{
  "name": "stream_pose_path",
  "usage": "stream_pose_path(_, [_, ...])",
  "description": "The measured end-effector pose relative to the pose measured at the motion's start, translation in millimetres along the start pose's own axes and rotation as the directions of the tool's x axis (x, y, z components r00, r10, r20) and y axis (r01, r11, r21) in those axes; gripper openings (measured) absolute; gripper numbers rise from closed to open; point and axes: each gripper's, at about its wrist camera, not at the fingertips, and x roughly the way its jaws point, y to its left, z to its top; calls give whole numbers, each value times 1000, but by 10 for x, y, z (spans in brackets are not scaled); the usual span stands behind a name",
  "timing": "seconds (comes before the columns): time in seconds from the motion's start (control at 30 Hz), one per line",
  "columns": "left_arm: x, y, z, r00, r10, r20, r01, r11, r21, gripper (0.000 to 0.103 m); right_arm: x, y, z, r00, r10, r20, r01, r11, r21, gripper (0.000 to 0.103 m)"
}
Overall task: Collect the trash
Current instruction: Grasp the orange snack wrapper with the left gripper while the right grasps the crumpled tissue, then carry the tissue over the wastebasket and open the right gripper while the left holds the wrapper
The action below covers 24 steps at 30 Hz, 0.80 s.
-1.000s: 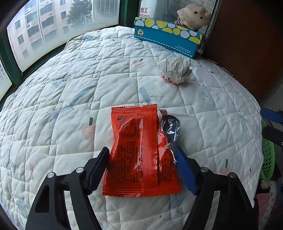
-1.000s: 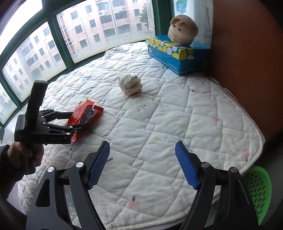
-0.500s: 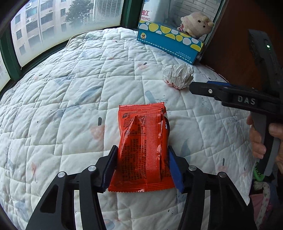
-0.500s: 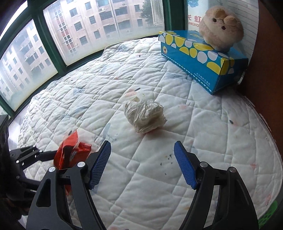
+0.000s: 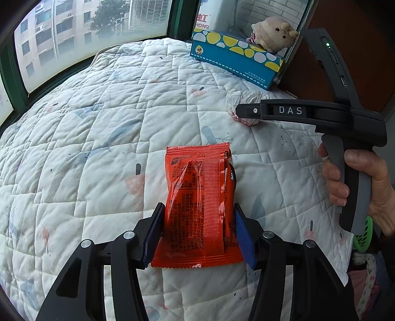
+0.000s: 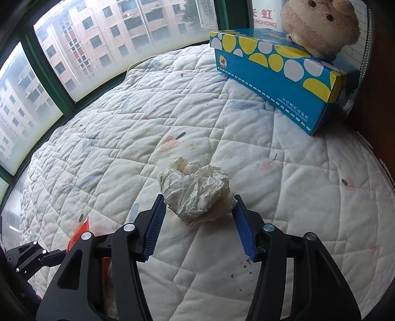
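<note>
On the quilted bed [image 5: 103, 128], the red wrapper [image 5: 200, 210] is pinched by the left tongs [image 5: 198, 234], the crumpled paper [image 6: 195, 192] is flanked by the parted right tongs [image 6: 197, 222], and a plush toy [image 6: 318, 24] is carried atop the blue box [image 6: 279, 81] beyond.

Quilt [image 5: 98, 128]: the cloth you work over is soft, matt and stitched into puffy squares.
Red wrapper [image 5: 200, 205]: glossy plastic film — creased, catching light.
Paper ball [image 6: 195, 190]: your crumpled wad looks matt, rough and wrinkled.
Shoe box [image 6: 279, 74]: smooth printed cardboard, slight sheen.
Plush toy [image 6: 318, 22]: fuzzy fabric.
Right gripper [image 6: 198, 224]: matt black plastic — ribbed blue pads [image 6: 155, 224], shiny metal rivets.
</note>
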Motion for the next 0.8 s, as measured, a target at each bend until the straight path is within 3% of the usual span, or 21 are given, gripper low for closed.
stream_pose_path(0.43, [-154,-208,-77,1000,-9,7,9,1000,-5,50,-681,-97,-472,998,-33,53,35,998,-45,51])
stream_pose_path(0.8, [-377,-750,-241,998,-57,22,55,997,54,49,-1424,-473,-1228,990,-106,93,99,992,75,52])
